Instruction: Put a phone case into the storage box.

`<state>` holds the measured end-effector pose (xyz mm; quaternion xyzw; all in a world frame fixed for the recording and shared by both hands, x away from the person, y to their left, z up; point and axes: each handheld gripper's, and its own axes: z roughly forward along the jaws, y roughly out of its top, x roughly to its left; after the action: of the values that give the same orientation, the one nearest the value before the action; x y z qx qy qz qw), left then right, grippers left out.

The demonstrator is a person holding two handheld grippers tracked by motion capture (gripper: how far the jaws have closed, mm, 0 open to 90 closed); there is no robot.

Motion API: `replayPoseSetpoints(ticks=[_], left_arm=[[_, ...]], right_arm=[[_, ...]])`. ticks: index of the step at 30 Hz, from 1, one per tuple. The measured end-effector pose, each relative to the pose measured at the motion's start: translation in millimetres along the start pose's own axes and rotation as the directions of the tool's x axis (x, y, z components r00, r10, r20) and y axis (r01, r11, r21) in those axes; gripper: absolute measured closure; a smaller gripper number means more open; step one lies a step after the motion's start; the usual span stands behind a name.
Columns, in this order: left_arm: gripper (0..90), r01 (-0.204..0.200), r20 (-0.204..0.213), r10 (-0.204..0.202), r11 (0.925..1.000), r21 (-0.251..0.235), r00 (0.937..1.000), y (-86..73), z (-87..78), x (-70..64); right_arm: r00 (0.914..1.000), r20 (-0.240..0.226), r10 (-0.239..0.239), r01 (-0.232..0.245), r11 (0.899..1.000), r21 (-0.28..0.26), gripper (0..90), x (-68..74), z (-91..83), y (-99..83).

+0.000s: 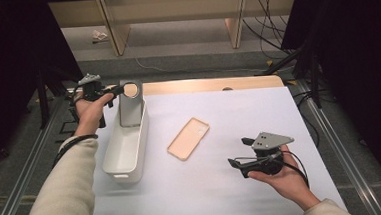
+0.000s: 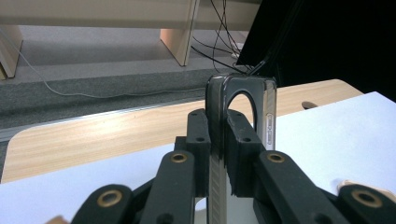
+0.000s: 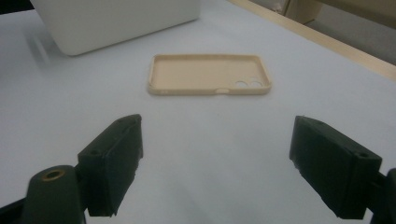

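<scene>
Listing from the largest thing down:

Table (image 1: 224, 195): covered by a white sheet, with a bare wooden strip along the far edge.

White bin (image 1: 126, 146): a long open tub at the left of the table, its length running away from the person.

Grey phone case (image 1: 129, 103): held upright at the far end of the white bin, its lower part inside the bin and its round camera cutout at the top. In the left gripper view its dark glossy edge rises between the jaws.

Tan phone case (image 1: 188, 137): flat on the white sheet, hollow side up, lying slantwise near the middle of the table, just right of the bin and apart from it. In the right gripper view it lies ahead of the jaws, well short of them.

Left gripper (image 1: 119, 90): jaws closed on the top of the grey phone case, pinching its edge from both sides.

Right gripper (image 1: 237, 152): jaws spread wide with nothing between them, held in the hand above the near right part of the table and pointing towards the tan phone case.
</scene>
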<state>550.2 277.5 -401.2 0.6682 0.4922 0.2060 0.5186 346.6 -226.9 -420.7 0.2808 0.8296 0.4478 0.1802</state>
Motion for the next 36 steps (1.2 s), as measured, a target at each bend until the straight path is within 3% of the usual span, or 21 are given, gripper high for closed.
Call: replayPoseSetpoints(ticks=[12, 18, 27, 32, 36], left_arm=[[75.8, -0.009, -0.027, 0.01, 0.9992, 0.04, 0.9996, -7.2, 4.6, 0.6], [70.3, -0.033, -0.044, 0.036, 0.9977, 0.059, 0.9984, -7.2, 5.8, -0.2], [52.2, -0.036, -0.087, 0.043, 0.9959, 0.083, 0.9952, 0.9, 2.9, -3.7], [30.3, -0.039, -0.121, 0.05, 0.9948, 0.094, 0.9914, 5.7, -0.4, -6.3], [22.0, -0.039, -0.138, 0.051, 0.9949, 0.094, 0.989, 9.6, -7.2, -8.1]], right_arm=[[1.0, -0.002, 0.0, 0.0, 1.0, 0.0, 18.5, 0.1, 0.2, 0.1], [1.0, -0.001, -0.001, 0.001, 1.0, 0.0, 18.5, 0.1, 0.1, 0.0], [1.0, -0.003, -0.003, 0.003, 1.0, -0.001, 18.5, 0.4, 0.3, 0.2], [1.0, -0.002, -0.004, 0.004, 1.0, 0.001, 18.4, 0.6, 0.4, 0.2], [1.0, -0.002, -0.004, 0.004, 1.0, 0.004, 18.4, 0.6, 0.5, 0.3]])
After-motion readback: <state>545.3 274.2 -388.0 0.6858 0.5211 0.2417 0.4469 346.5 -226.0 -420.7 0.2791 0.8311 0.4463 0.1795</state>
